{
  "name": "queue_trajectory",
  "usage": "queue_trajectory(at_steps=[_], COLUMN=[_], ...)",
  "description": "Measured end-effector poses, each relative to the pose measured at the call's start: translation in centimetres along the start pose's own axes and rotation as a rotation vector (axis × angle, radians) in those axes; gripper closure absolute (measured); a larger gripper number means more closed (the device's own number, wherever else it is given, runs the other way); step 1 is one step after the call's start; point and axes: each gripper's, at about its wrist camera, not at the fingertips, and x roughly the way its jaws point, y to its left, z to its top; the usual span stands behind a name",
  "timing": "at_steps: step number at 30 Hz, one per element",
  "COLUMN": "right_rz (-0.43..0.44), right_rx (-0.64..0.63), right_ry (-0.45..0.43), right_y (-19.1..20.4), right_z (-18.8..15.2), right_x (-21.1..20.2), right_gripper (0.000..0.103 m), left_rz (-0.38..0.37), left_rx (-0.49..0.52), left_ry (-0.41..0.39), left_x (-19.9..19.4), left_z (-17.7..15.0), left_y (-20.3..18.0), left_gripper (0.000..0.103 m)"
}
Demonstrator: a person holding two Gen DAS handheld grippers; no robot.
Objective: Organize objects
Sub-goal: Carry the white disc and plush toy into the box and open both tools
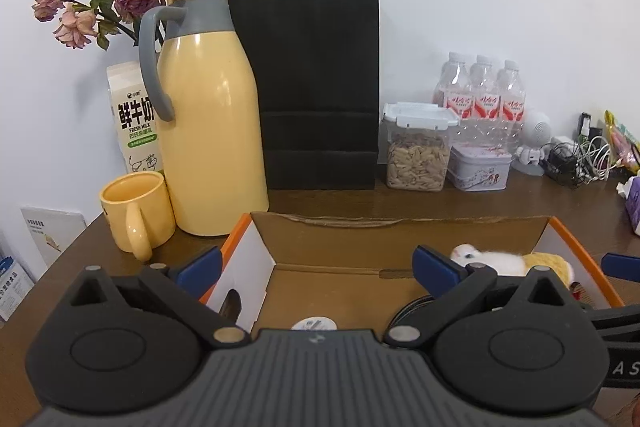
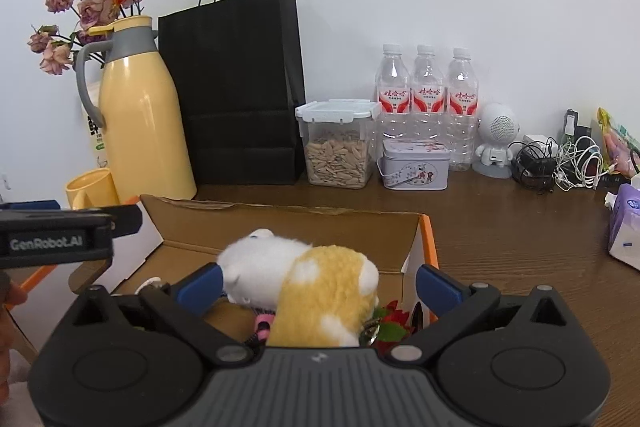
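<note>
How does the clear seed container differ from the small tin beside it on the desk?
The seed container is see-through plastic, so its seeds show; the tin is opaque grey metal with a printed picture, its contents hidden. The seed container stands taller than the tin. The container has a white clip-on lid with side latches; the tin has a plain fitted lid. Both are closed, upright and boxy, standing side by side in front of the water bottles.

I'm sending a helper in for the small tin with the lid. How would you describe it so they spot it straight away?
Start at the tall black paper bag standing against the wall. Just right of it is a clear container of seeds, and the tin sits beside that, in front of three water bottles. It is the only opaque box there: low, pale grey, with a floral print.
</note>
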Motion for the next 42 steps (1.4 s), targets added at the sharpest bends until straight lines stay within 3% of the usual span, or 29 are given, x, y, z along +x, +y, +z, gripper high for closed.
queue_trajectory(at_steps=[16,27,42], right_rz=[-0.001,0.024,0.029], right_rx=[-0.019,-0.082,-0.126], right_ry=[-0.043,-0.101,-0.062], right_y=[0.4,2.0,3.6], right_z=[0.0,-0.5,-5.0], right_x=[-1.9,-6.7,-14.7], right_gripper=[0.000,0.000,0.000], left_rz=[-0.007,0.005,0.029], left_rx=[-0.004,-0.028,0.009], left_ry=[-0.032,-0.106,-0.109], left_x=[-1.5,-7.3,-16.1], left_z=[0.3,0.0,-3.2], left_y=[0.0,1.4,3.9], left_gripper=[0.000,0.000,0.000])
